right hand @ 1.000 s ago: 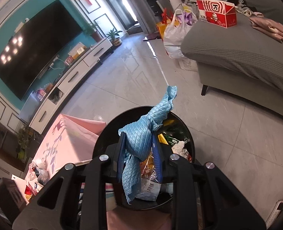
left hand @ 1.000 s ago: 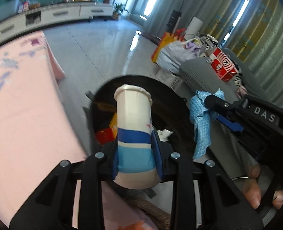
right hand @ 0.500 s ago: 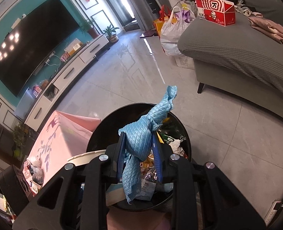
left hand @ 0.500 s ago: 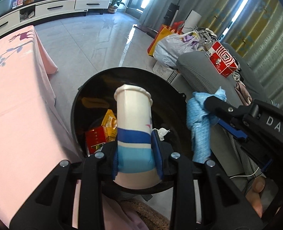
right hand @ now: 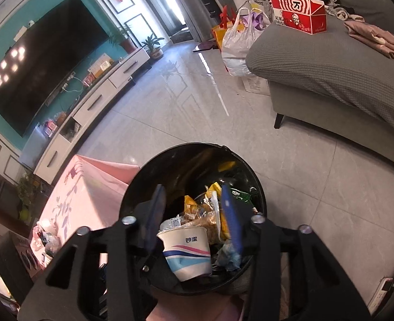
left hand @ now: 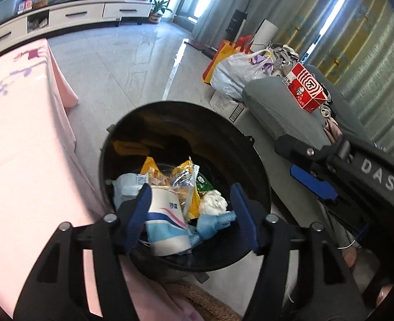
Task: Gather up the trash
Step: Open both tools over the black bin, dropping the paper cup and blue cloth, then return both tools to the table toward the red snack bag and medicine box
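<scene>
Trash: paper cup [left hand: 167, 222] and blue cloth [left hand: 213, 223] lying in black bin [left hand: 250, 160] atop wrappers. Grey sofa [right hand: 330, 75], far right, bears red carton [right hand: 298, 13]. Pink-covered table [left hand: 23, 160], left, just beside bin. Left gripper [left hand: 190, 214] and right gripper [right hand: 194, 214] angled down over bin, jaws just opened, parted, empty. White wad [left hand: 213, 200], possibly tissue, beside cloth.
</scene>
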Available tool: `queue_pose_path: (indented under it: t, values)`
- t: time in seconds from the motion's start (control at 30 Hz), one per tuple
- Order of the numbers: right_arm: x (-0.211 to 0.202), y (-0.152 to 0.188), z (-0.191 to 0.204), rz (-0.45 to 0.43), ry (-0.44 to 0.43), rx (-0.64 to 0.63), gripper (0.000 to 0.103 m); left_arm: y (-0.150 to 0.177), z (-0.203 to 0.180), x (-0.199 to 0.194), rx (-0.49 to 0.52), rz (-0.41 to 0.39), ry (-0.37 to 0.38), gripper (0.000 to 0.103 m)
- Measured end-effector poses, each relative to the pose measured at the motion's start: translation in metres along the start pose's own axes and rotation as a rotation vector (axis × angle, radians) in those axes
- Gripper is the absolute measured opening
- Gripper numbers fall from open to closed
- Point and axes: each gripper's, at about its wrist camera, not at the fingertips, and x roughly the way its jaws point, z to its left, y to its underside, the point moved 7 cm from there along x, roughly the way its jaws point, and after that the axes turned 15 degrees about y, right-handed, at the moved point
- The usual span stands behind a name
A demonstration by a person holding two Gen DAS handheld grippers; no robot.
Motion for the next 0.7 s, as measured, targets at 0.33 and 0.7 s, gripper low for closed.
queue_pose_path:
  t: [0.33, 0.7]
  values:
    - [-0.008, 0.012, 0.036, 0.001, -0.033, -0.084, 0.072, 0.009, 0.064, -0.11, -0.121, -0.197, -0.091, 0.094]
    - [-0.015, 0.053, 0.111, 0.014, -0.1, -0.309, 0.086, 0.082, 0.206, -0.31, -0.332, -0.361, -0.475, 0.1]
